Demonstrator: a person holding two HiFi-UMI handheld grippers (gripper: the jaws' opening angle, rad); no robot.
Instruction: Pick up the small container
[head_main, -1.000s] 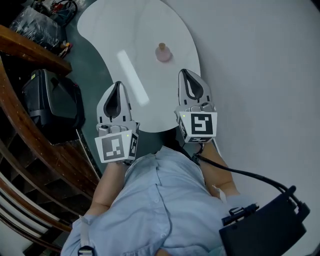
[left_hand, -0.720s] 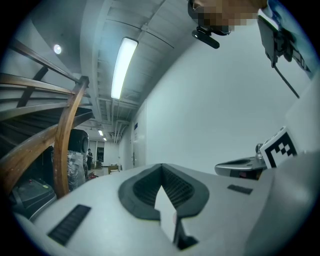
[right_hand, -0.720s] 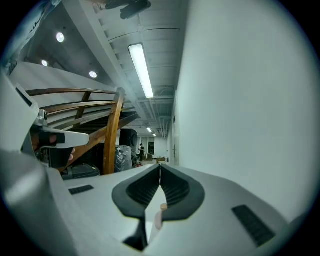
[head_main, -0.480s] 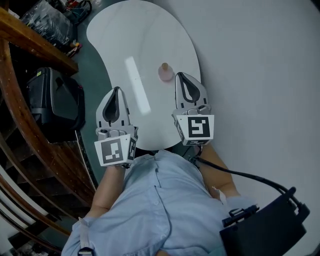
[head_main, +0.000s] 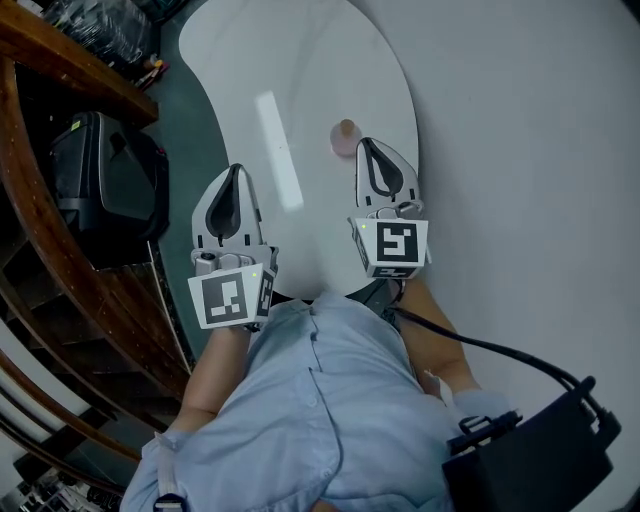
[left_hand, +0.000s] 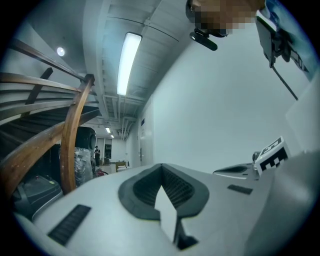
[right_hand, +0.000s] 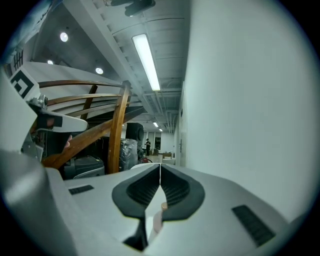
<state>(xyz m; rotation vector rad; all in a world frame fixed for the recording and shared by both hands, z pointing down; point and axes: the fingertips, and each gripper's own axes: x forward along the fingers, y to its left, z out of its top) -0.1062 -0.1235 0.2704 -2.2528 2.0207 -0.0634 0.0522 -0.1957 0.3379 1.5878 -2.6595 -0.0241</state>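
The small pink container with a tan stopper (head_main: 345, 137) stands upright on the white kidney-shaped table (head_main: 270, 60), just beside the tip of your right gripper (head_main: 367, 144) and a little to its left in the head view. That gripper's 2 jaws are pressed together with nothing between them, so it cannot take anything yet. Your left gripper (head_main: 237, 168) is closed and empty too, and it sits well apart from the container.

To do this step well, spread the right jaws fully before you go any closer. A closed tip would probably knock such a light, narrow thing over. Shift the gripper left until the container lines up with the gap. Then ease in level and close on the body rather than the stopper.

The head view gives you the layout: container, table edge and both grippers. The right gripper view shows what it cannot: the jaw tips meeting, with the container (right_hand: 157, 216) peeking through the slot below them. The left gripper view shows no container at all.
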